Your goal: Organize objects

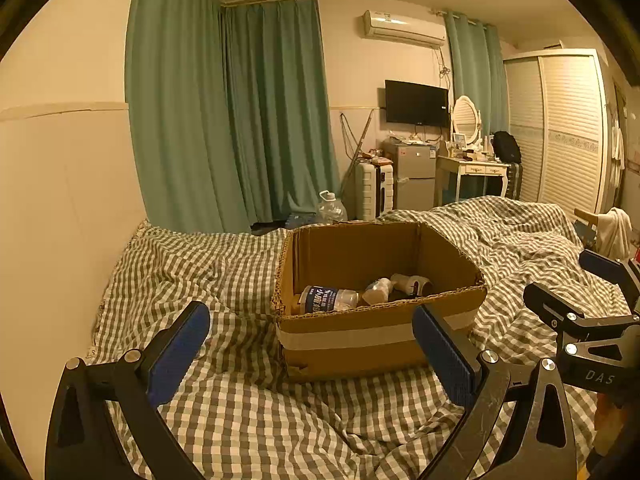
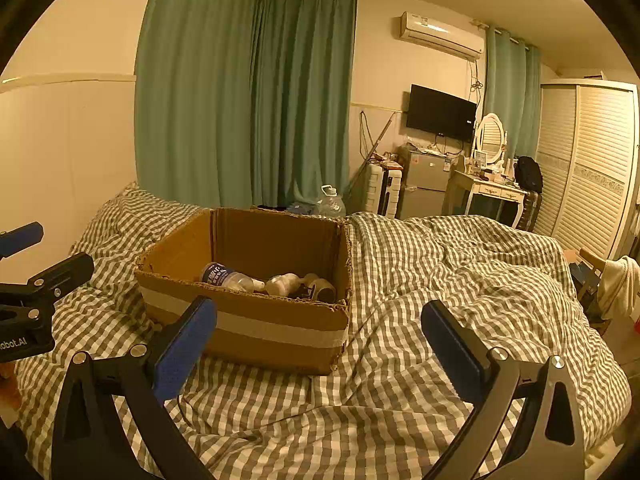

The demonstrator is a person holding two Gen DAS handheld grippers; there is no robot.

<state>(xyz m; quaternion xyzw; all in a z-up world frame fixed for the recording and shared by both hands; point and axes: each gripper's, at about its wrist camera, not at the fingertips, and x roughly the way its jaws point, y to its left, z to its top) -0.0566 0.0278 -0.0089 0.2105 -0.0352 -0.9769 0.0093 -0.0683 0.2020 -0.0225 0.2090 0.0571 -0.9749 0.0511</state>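
box on the bed, both tongs wide and empty

left wrist view: the left gripper has its blue pads spread wide with nothing between them, held just in front of the cardboard box that sits on the checked bed cover. the box is open at the top and holds a plastic bottle with a blue label lying on its side at the left, a pale bottle in the middle and a small dark-and-white gadget at the right. the right gripper shows at the right edge, near the box's right corner. judging by looks, the plastic bottle is light, thin-walled and smooth, so it may dent or slip; its labelled middle seems the best hold. the box is stiff but light, and its taped near wall or rim could be pinched.

right wrist view: the right gripper is also wide apart and empty, aimed at the box's near right corner. only here does the bare stretch of rumpled cover to the right of the box show fully, with no loose things on it. the left view shows the box contents more squarely. what the gadget is, neither view makes clear.
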